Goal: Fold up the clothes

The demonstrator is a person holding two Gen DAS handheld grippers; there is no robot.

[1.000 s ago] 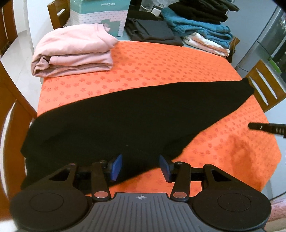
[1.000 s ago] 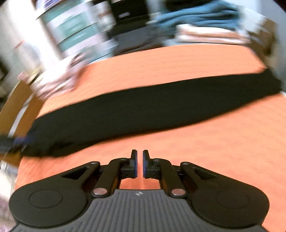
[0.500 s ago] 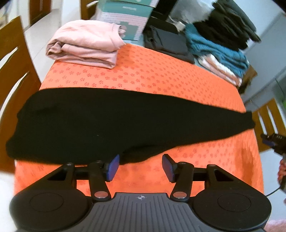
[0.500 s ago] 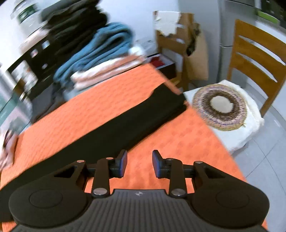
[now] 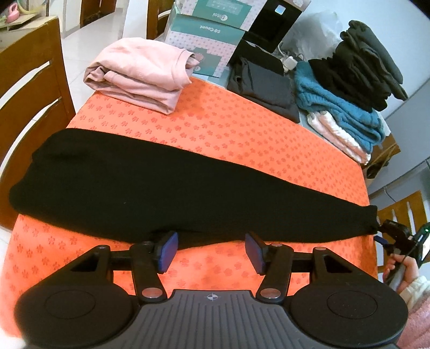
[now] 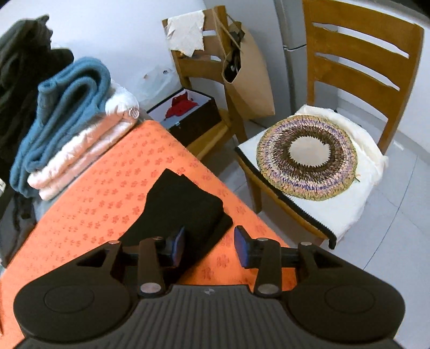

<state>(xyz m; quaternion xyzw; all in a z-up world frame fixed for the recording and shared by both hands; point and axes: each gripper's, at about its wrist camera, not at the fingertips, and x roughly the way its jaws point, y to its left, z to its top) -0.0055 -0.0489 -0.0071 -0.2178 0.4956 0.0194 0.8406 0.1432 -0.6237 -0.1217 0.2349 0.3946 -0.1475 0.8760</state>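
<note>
Black garment stretches lengthwise across orange tablecloth.

Black grippers with blue-padded fingers, silver screws, ribbed housing; fuzzy pink sleeve.

The black garment was cut off behind the right gripper body in its own view. The box print was too small to read. The far chair was cropped by the top edge.
</note>
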